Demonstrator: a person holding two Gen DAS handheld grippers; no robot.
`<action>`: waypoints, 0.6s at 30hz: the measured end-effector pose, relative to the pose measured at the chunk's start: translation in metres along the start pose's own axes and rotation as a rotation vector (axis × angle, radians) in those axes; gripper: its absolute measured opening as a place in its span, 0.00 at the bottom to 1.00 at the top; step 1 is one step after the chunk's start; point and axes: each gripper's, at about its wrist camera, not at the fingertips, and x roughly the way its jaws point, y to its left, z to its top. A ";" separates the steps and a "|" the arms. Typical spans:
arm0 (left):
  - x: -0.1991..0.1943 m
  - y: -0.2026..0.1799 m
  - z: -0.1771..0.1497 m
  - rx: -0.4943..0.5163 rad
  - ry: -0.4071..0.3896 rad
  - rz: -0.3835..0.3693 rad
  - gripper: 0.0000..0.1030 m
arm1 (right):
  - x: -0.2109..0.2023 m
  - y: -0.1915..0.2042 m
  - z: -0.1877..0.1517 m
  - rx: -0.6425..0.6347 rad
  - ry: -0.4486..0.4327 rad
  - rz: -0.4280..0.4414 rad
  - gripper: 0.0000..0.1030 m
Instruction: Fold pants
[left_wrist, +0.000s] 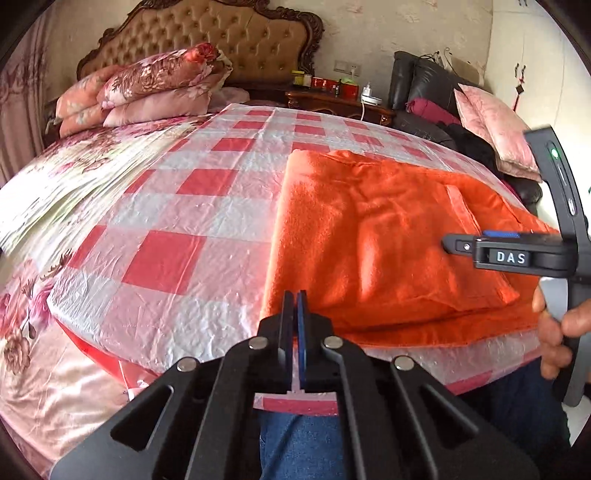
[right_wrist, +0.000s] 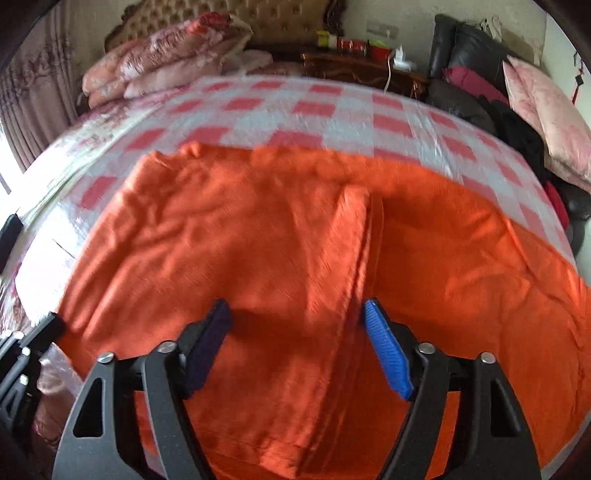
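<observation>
Orange pants (left_wrist: 376, 236) lie folded on a red-and-white checked plastic sheet (left_wrist: 207, 206) on the bed. My left gripper (left_wrist: 294, 295) is shut with nothing between its pads, at the pants' near left corner. My right gripper (right_wrist: 295, 314) is open and hovers over the pants (right_wrist: 280, 229), its pads on either side of a raised fold edge (right_wrist: 354, 236). The right gripper also shows in the left wrist view (left_wrist: 448, 243), side-on over the pants' right part.
Folded floral quilts (left_wrist: 147, 88) are stacked at the headboard. A nightstand (left_wrist: 332, 99) with small items stands behind the bed. A dark sofa with pink cushions (left_wrist: 491, 122) is to the right. My legs in jeans (left_wrist: 295, 439) are at the bed's near edge.
</observation>
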 end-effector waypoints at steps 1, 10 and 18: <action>-0.001 0.000 0.000 -0.003 -0.001 0.006 0.03 | 0.000 -0.001 -0.002 -0.008 -0.009 0.005 0.81; 0.018 -0.014 0.055 0.105 -0.060 -0.029 0.03 | -0.002 -0.002 -0.009 -0.038 -0.049 0.003 0.86; 0.121 -0.028 0.135 0.227 0.136 -0.071 0.05 | 0.000 -0.003 -0.005 -0.048 -0.027 0.012 0.89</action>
